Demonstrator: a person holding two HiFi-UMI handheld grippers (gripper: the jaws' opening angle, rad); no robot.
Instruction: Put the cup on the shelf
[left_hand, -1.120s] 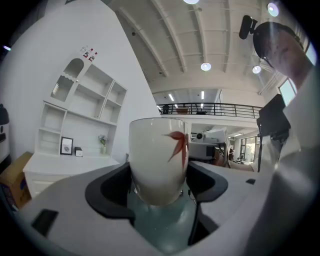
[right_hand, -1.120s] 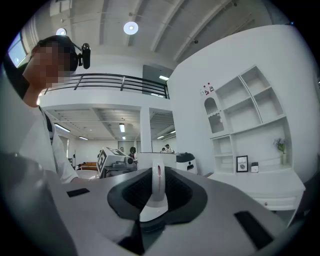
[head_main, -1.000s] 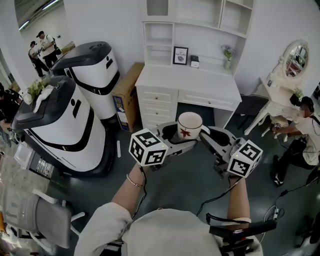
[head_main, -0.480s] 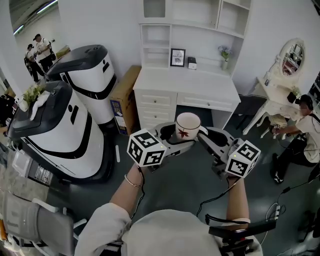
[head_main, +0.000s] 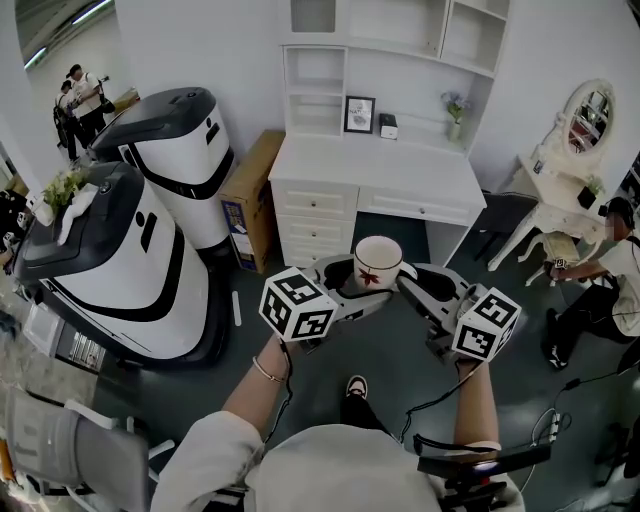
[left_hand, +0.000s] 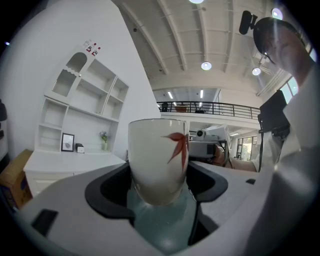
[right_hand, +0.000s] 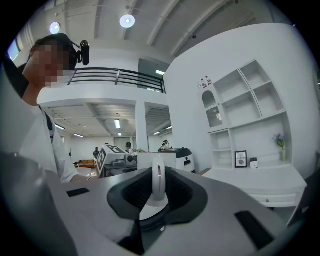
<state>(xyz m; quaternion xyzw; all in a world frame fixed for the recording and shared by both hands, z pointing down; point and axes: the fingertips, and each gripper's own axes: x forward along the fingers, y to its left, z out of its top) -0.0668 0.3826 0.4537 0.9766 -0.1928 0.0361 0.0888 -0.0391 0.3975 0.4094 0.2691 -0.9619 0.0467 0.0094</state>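
Note:
A white cup (head_main: 378, 262) with a red leaf print hangs upright in the air between my two grippers, in front of the white desk. In the left gripper view, my left gripper (left_hand: 160, 200) is shut on the lower body of the cup (left_hand: 158, 160). The right gripper (right_hand: 158, 200) is shut on the cup's handle (right_hand: 158, 182), which stands edge-on between its dark pads. In the head view the left gripper (head_main: 345, 285) and right gripper (head_main: 415, 287) meet under the cup. The white shelf unit (head_main: 320, 90) rises behind the desk, further off, with open cubbies.
A white desk (head_main: 375, 170) with drawers carries a picture frame (head_main: 359, 113) and a small plant (head_main: 455, 110). Two large white-and-black machines (head_main: 130, 250) and a cardboard box (head_main: 250, 195) stand at left. A dressing table with mirror (head_main: 580, 130) and a seated person (head_main: 615, 270) are at right.
Both grippers and the cup have sunk a little and drifted forward together. A shoe has come into view on the floor beneath the arms.

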